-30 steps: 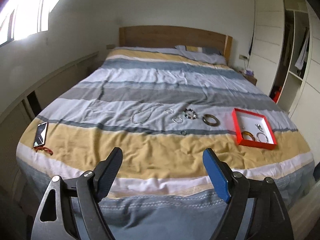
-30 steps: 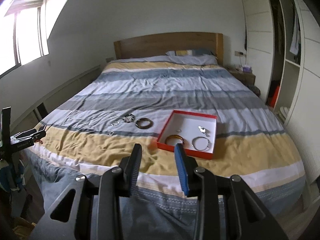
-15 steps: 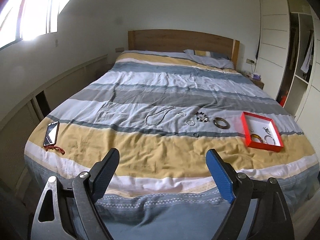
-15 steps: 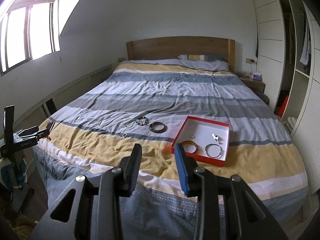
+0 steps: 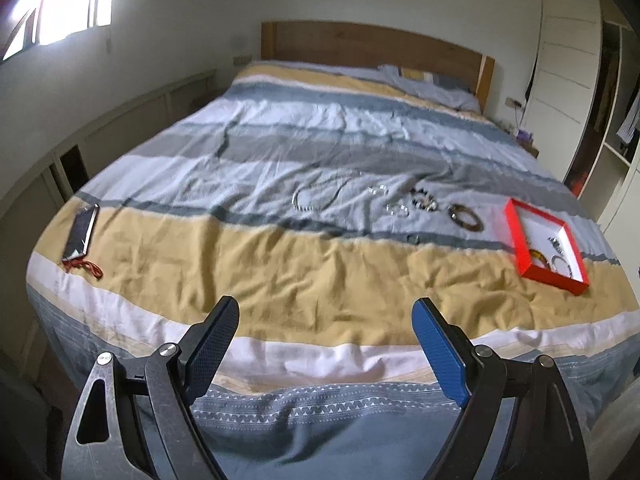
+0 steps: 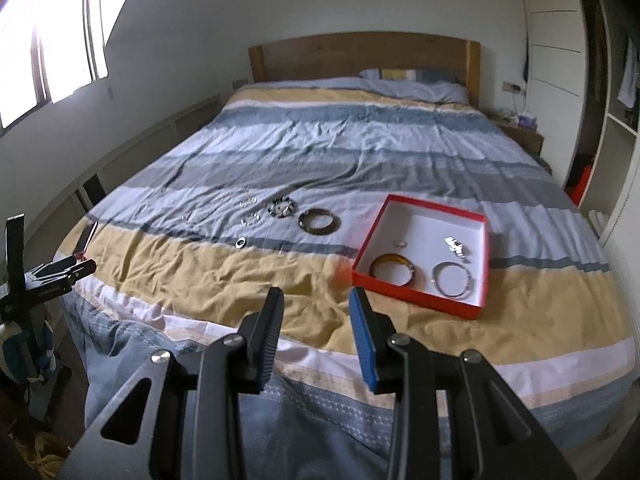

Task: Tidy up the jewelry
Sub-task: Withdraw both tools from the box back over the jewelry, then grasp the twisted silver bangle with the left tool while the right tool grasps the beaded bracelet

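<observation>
In the left wrist view, the left gripper (image 5: pixel 324 320) hangs over the foot of a striped blue, white and yellow bed (image 5: pixel 280 280); its jaws have just been opening and stand wide, nothing between them. A silver chain necklace (image 5: pixel 320 196), a beaded bracelet (image 5: pixel 424 200) and a dark brown bangle (image 5: pixel 464 216) lie in a row on the cover, left of the red shallow cardboard box (image 5: pixel 516 240).

In the right wrist view, the right gripper (image 6: pixel 316 308) has its jaws narrowly apart and empty. The red box holds an amber bangle (image 6: pixel 392 268) and a silver hoop bracelet (image 6: pixel 454 278) side by side.
</observation>
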